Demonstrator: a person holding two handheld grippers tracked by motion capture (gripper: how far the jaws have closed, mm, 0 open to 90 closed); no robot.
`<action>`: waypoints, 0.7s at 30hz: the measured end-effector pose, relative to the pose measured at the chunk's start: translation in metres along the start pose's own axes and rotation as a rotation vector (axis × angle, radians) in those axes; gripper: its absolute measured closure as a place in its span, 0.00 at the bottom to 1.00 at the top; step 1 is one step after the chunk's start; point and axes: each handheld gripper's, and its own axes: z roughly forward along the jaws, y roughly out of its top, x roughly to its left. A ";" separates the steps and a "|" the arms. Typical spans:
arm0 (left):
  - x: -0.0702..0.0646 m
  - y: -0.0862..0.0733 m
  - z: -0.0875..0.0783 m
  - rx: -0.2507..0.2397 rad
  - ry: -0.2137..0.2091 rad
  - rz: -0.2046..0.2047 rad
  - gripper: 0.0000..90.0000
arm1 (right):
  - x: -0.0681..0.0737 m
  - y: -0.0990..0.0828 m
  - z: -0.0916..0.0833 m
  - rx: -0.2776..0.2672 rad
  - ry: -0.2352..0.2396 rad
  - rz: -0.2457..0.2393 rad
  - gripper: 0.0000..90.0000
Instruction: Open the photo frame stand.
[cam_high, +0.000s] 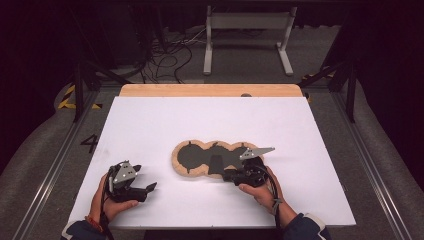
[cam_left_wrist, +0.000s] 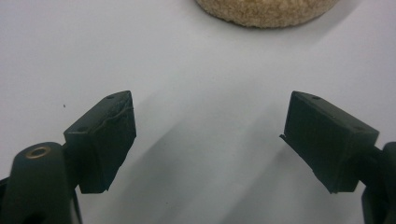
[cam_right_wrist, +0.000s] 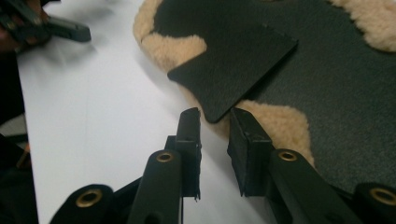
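Right gripper view puts my right gripper (cam_right_wrist: 215, 116) at the bottom, its jaws a narrow gap apart around the corner of a dark flap (cam_right_wrist: 233, 65), not yet pinched on it as far as I can tell. Past the flap lies the pad (cam_right_wrist: 336, 93) it belongs to, dark on top with a tan fleece edge, running to the upper right of the frame. My left gripper shows small in the upper left corner.

Left gripper view has my left gripper (cam_left_wrist: 210, 126) with jaws spread wide over the bare white sheet (cam_left_wrist: 187, 56), holding nothing. The fleece edge sits at the top centre, well apart from the jaws.

High view, lower left: my left hand (cam_high: 107, 200) rests low on the sheet. Lower centre-right, my right hand (cam_high: 260, 187) angles its gripper toward the pad's near edge. The pad lies mid-frame; beyond the sheet, a strip of wooden table (cam_high: 210, 90) shows.
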 end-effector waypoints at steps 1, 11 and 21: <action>0.000 0.000 0.000 0.000 0.000 0.000 0.19 | 0.000 0.000 0.000 0.000 0.000 0.000 0.79; 0.000 0.000 0.000 0.003 0.005 -0.001 0.19 | -0.003 -0.003 0.002 0.041 0.056 0.068 0.77; 0.001 0.001 0.001 0.004 0.004 -0.009 0.17 | -0.009 -0.001 0.003 0.003 0.119 0.127 0.71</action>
